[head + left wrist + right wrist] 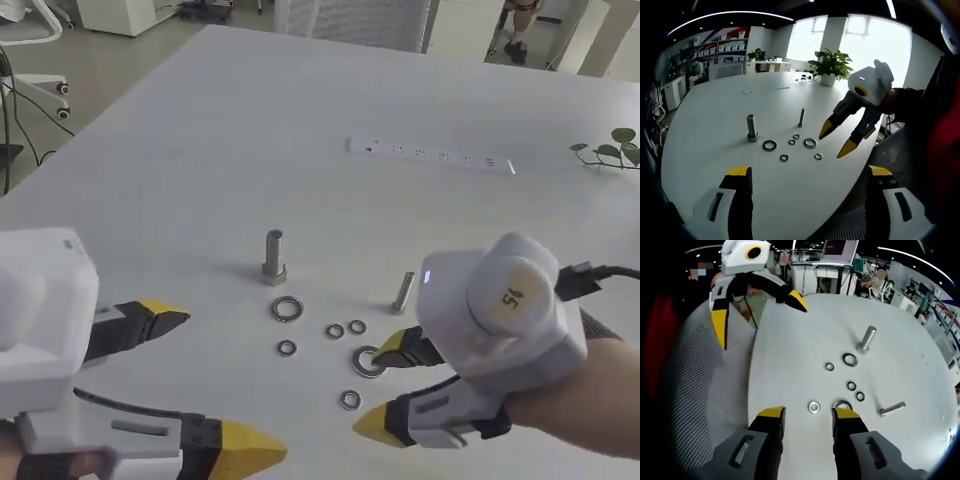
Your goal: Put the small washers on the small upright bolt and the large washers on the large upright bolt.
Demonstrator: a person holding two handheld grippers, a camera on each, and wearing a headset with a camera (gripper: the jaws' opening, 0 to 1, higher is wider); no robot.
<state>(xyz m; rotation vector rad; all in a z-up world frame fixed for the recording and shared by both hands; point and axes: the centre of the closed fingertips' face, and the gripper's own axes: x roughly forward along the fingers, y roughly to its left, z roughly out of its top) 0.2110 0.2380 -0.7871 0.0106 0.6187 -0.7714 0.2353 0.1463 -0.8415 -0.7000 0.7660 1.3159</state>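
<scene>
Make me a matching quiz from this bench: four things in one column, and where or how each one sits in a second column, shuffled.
Column one:
1. large bolt
2. small bolt
3. power strip
4. right gripper

Column two:
A. lies flat at the far side of the table
B. upright, thick, a large washer lying just in front
C. open, close to the small washers
D. upright, thin

Pairs: 1-B, 2-D, 3-A, 4-C.
</scene>
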